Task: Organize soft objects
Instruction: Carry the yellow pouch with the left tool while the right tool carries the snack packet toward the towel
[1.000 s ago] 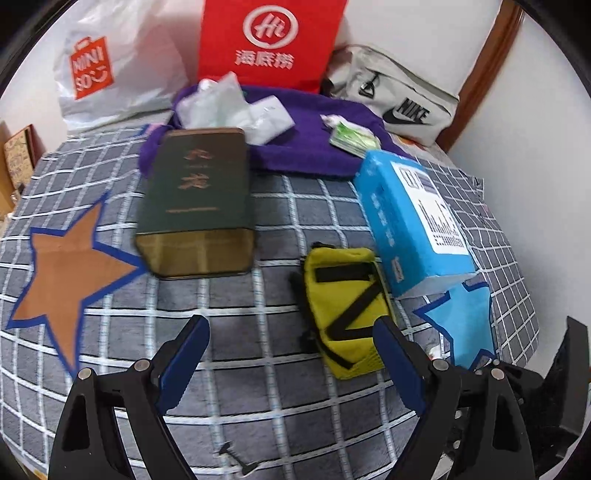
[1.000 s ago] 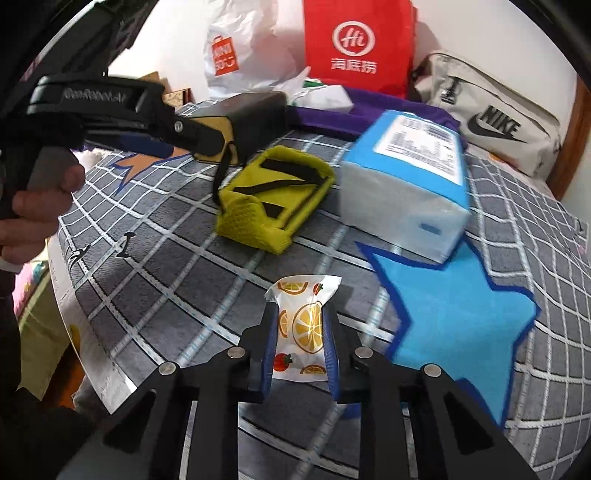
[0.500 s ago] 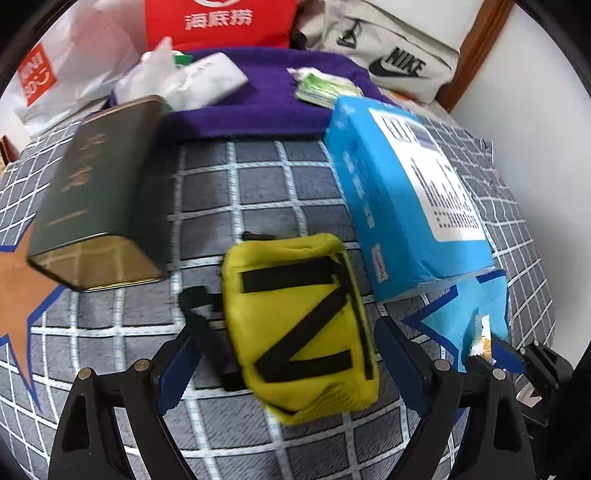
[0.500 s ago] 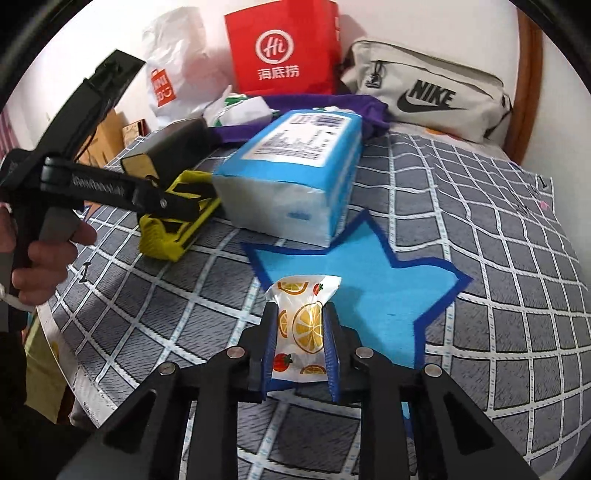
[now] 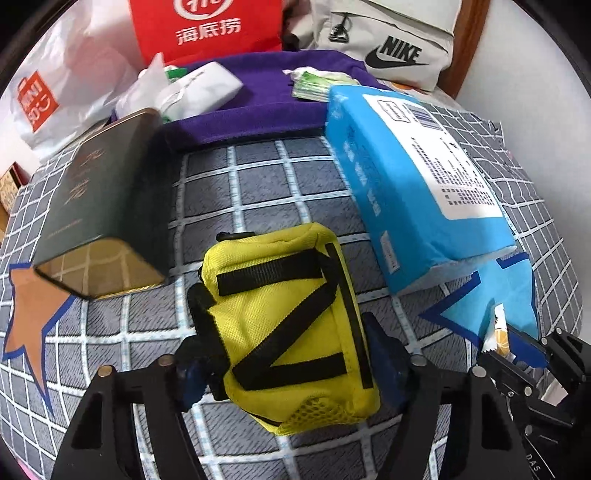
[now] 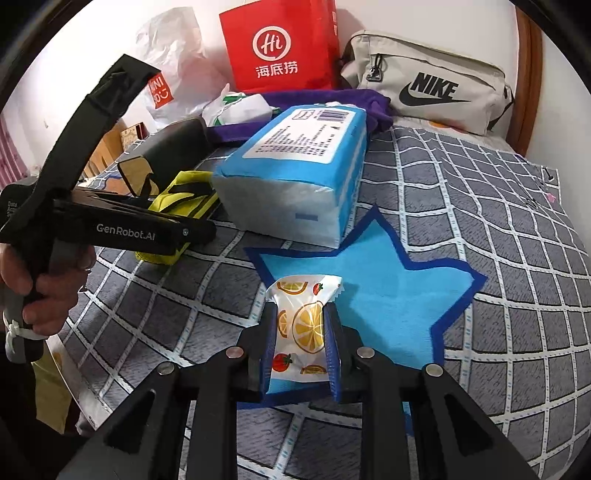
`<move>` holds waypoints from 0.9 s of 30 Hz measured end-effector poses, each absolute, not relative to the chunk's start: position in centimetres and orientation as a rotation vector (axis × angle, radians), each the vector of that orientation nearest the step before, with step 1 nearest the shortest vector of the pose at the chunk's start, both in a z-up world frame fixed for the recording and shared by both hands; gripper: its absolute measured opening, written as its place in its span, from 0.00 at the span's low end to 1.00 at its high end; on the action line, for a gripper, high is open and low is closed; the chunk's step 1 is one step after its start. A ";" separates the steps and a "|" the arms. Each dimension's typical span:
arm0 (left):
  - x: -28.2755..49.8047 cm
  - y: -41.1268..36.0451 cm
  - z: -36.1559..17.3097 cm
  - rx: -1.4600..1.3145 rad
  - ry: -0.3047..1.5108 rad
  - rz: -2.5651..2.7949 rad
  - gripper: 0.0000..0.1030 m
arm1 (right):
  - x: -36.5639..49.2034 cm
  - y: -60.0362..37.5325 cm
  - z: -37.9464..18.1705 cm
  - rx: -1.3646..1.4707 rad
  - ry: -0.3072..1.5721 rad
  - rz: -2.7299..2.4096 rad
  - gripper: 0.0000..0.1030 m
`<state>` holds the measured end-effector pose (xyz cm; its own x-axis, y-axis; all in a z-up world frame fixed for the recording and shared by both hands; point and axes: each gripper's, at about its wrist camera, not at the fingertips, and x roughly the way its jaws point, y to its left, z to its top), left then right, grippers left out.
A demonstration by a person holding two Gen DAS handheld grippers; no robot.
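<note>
A yellow pouch (image 5: 280,314) with black straps lies on the grey checked cover. My left gripper (image 5: 288,365) points steeply down over it. Its jaws are closing, and the blue pads touch the pouch on both sides. In the right wrist view the same pouch (image 6: 177,199) shows behind the left gripper (image 6: 192,221), which a hand holds. My right gripper (image 6: 301,343) is shut on a fruit-print packet (image 6: 306,321), held just above the near point of a blue star patch (image 6: 388,295). The packet (image 5: 498,332) also appears at the left wrist view's right edge.
A blue tissue pack (image 5: 413,184) lies right of the pouch, overlapping the blue star (image 5: 506,295). A dark green tin (image 5: 99,210) lies left, by an orange star (image 5: 33,325). Behind are a purple cloth (image 5: 266,96), a red bag (image 5: 207,26), a Nike bag (image 5: 391,48).
The left gripper moved forward and down over the yellow pouch, and its jaws narrowed onto it. The right gripper carried the packet sideways from the checked cover to the blue star.
</note>
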<state>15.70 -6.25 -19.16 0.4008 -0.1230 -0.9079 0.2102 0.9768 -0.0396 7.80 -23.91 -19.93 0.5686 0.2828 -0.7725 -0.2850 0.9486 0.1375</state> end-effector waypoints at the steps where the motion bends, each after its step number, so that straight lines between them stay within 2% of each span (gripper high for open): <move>1: 15.5 -5.8 -19.1 0.074 1.138 -0.210 0.64 | 7.8 -23.8 -19.9 -0.006 0.908 0.336 0.24; 12: 13.7 -2.0 -17.1 -0.006 1.107 -0.192 0.62 | 7.6 -22.7 -18.5 -0.016 0.915 0.333 0.24; 27: 12.9 1.3 -11.3 -0.062 0.993 -0.191 0.62 | 8.4 -22.2 -11.7 -0.002 0.824 0.324 0.24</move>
